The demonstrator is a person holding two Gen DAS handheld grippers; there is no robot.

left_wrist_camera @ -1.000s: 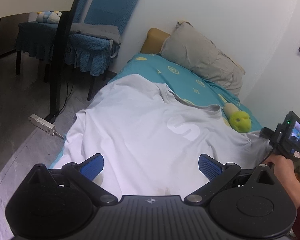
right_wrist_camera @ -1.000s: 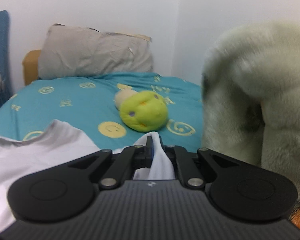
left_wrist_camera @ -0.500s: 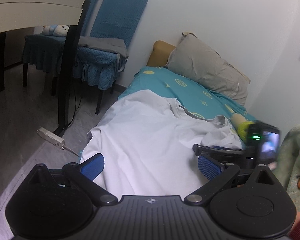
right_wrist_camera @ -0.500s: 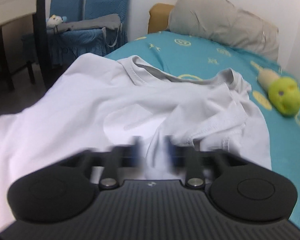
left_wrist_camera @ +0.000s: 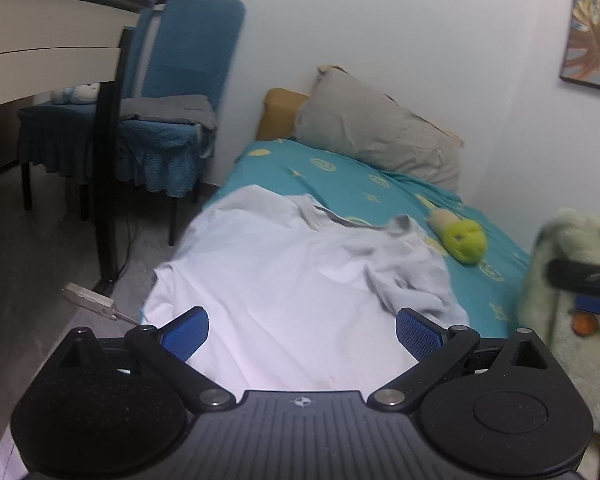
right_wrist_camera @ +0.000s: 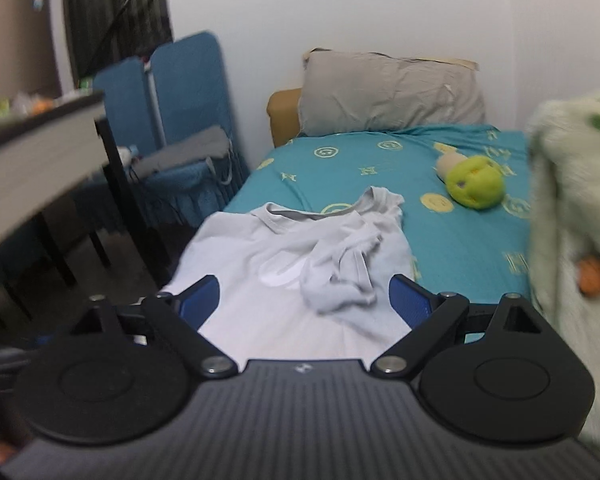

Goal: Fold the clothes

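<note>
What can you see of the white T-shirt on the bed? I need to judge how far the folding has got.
The white T-shirt is thin, soft-looking fabric with a ribbed grey-lined collar and a pale print on its chest. It lies flat on the teal bedsheet, collar toward the pillow, its left edge draping over the bed's side. One sleeve is thrown inward, bunched and wrinkled on the body. Both the left gripper and right gripper are open above it, gripping nothing.

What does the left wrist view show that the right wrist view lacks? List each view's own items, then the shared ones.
Left wrist only: a framed leaf picture on the wall and a white power strip on the floor. Right wrist only: a brown cardboard box beyond the table. Both: the white T-shirt with one sleeve folded in, the green plush toy, the grey pillow, blue chairs, and open grippers.
</note>
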